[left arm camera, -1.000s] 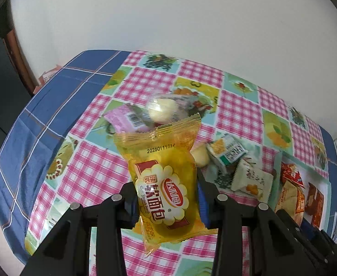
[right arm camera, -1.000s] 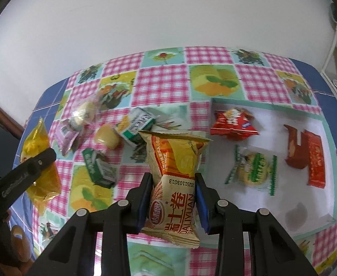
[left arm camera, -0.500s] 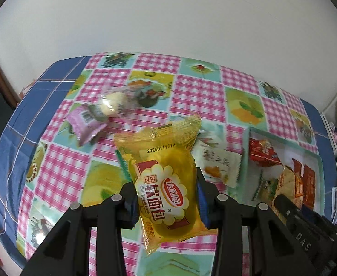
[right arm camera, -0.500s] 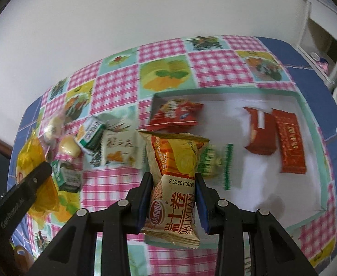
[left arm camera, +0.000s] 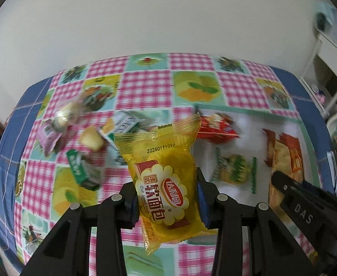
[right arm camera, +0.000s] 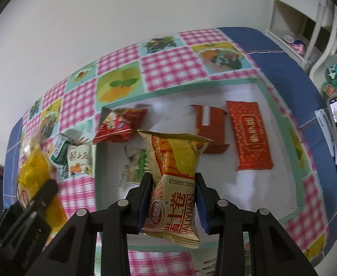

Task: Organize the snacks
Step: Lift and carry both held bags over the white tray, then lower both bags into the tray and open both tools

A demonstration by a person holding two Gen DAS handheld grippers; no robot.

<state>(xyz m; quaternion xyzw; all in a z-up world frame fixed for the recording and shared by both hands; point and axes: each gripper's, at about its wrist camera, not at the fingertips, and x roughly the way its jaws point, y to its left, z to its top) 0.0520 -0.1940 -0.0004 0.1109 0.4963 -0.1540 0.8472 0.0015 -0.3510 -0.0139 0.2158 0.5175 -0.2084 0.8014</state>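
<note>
Both crinkly packets, yellow bread packet [left arm camera: 168,184] and egg-roll packet [right arm camera: 175,184], are gripper-pinched.

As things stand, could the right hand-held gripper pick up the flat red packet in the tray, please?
Probably not yet: the right hand-held gripper is shut on the orange-and-cream snack pack. The flat red packet lies uncovered in the tray, so releasing first should free it.

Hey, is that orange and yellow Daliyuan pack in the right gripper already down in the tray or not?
Not yet. The right gripper is shut on the Daliyuan pack, holding it above the white tray.
</note>
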